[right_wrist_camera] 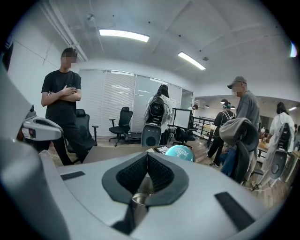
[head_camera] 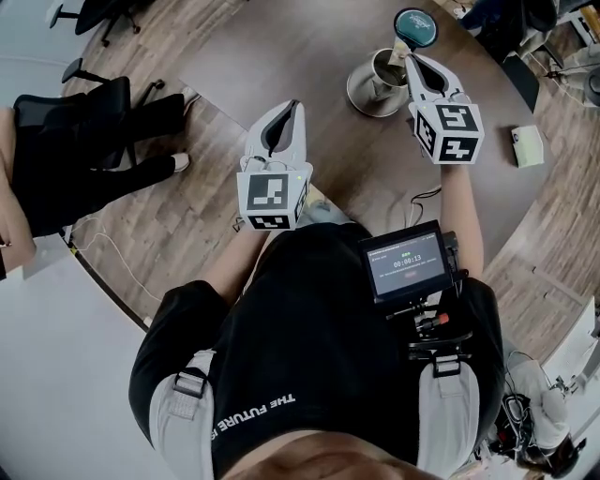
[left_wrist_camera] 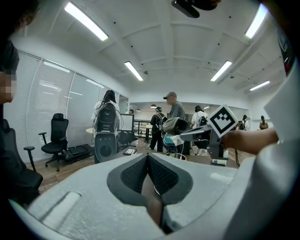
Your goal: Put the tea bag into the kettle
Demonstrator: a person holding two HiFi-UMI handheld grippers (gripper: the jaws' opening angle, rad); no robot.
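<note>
tea bag held over the kettle

head view: we see the steel kettle (head_camera: 378, 77) on its round base on the dark table (head_camera: 309, 56). the right gripper (head_camera: 411, 62) reaches over the kettle's rim. a small pale tan scrap, the tea bag (head_camera: 402, 62), sits at its tips, just above the kettle's open mouth. it is too small for us to make out more. a teal tin (head_camera: 415, 27) lies just beyond the kettle. the left gripper (head_camera: 296, 105) hangs well apart from the kettle, on the person's left side of it.

left gripper view: our left jaws are pressed together with nothing between the pads. across the kettle, the right gripper shows a whitish bit at its tips.

right gripper view: the right jaws are pinched together at the tips. below them the kettle's grey metal shows through the gap, and the teal tin stands just past it.
</note>
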